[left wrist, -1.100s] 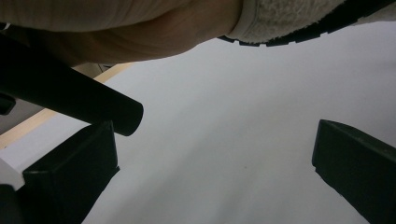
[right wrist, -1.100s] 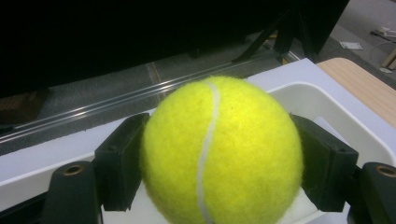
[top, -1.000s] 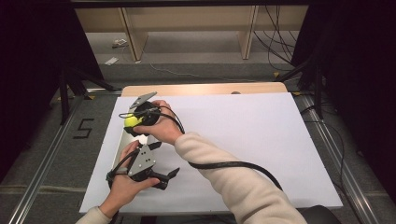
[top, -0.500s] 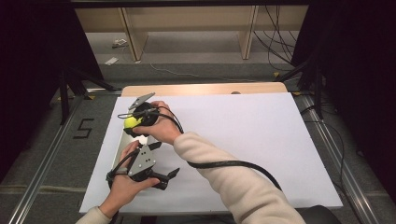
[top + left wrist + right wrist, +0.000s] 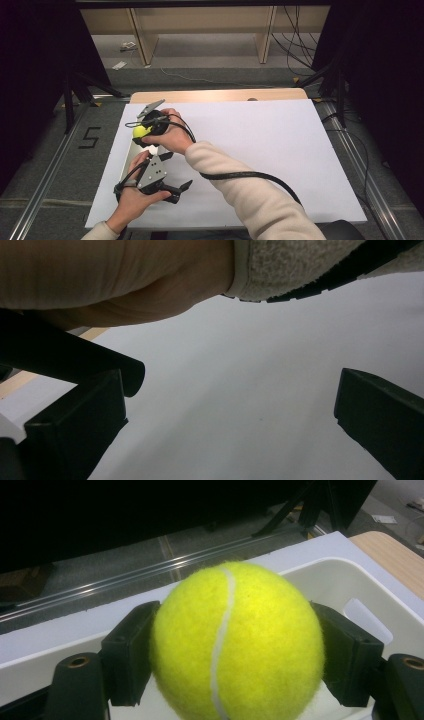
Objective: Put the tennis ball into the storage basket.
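Note:
A yellow tennis ball (image 5: 250, 615) sits squeezed between the two black pads of my right gripper (image 5: 235, 660), which is shut on it. It hangs over a white bin (image 5: 345, 580) with a handle slot in its wall. From above, the ball (image 5: 140, 132) and the right gripper (image 5: 146, 130) are at the table's left side, the right arm reaching across. My left gripper (image 5: 177, 171) lies low near the front left, its jaws open and pointing right. Between them, my left gripper (image 5: 230, 430) has nothing but white tabletop.
The white table surface (image 5: 260, 150) stretches to the right, with a wooden strip (image 5: 215, 95) along its far edge. The right forearm and its black cable (image 5: 240, 176) cross just beyond the left gripper. Metal rails and dark floor flank the table.

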A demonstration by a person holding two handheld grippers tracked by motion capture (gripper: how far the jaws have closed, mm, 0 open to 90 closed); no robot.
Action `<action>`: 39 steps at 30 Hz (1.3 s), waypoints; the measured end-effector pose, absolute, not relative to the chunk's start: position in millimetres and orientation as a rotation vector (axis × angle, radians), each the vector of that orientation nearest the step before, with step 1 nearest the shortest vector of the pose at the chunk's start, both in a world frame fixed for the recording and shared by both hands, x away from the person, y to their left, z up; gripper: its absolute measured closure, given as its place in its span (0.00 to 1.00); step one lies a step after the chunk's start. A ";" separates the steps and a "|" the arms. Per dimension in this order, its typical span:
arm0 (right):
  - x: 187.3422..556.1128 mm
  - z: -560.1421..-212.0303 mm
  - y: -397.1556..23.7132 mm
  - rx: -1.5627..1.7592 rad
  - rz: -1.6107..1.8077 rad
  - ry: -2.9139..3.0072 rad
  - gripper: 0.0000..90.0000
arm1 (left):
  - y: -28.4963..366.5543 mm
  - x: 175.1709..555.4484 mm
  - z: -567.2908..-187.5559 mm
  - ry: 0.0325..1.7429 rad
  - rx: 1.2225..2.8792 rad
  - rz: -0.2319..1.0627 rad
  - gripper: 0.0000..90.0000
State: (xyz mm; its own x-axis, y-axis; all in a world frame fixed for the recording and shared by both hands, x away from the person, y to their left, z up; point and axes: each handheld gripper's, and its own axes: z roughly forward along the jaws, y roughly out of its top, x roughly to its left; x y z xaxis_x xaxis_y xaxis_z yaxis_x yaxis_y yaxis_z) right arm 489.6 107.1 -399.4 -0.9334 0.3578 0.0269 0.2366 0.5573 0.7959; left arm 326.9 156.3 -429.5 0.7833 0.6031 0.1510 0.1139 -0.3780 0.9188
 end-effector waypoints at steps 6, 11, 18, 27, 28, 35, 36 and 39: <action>489.5 -400.9 108.3 0.507 1.311 2.655 0.30 | 156.1 327.1 -429.6 0.541 1.916 0.578 0.00; 489.2 -401.7 108.7 0.502 1.302 2.659 0.29 | 156.3 327.1 -429.7 0.542 1.916 0.577 0.00; 489.0 -401.9 110.1 0.497 1.297 2.656 0.29 | 156.1 327.0 -429.9 0.544 1.916 0.574 0.00; 488.0 -405.9 111.9 0.498 1.284 2.660 0.29 | 156.1 326.7 -429.3 0.543 1.913 0.575 0.00; 487.9 -406.1 112.0 0.500 1.285 2.660 0.29 | 156.2 327.0 -429.4 0.541 1.915 0.578 0.00; 488.2 -406.0 112.1 0.504 1.287 2.660 0.29 | 156.5 327.1 -429.7 0.543 1.915 0.578 0.00; 488.2 -406.1 112.1 0.504 1.288 2.660 0.29 | 156.4 327.1 -429.7 0.542 1.916 0.578 0.00; 488.3 -406.0 112.3 0.505 1.287 2.658 0.29 | 156.2 326.9 -429.8 0.544 1.915 0.574 0.00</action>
State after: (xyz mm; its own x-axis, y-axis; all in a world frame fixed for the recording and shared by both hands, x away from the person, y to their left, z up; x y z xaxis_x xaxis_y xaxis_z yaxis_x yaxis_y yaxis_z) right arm 488.3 112.3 -406.0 -0.9329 0.3598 0.0154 0.2351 0.5763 0.7827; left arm 326.9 156.2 -429.8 0.7844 0.6022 0.1485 0.1167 -0.3785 0.9182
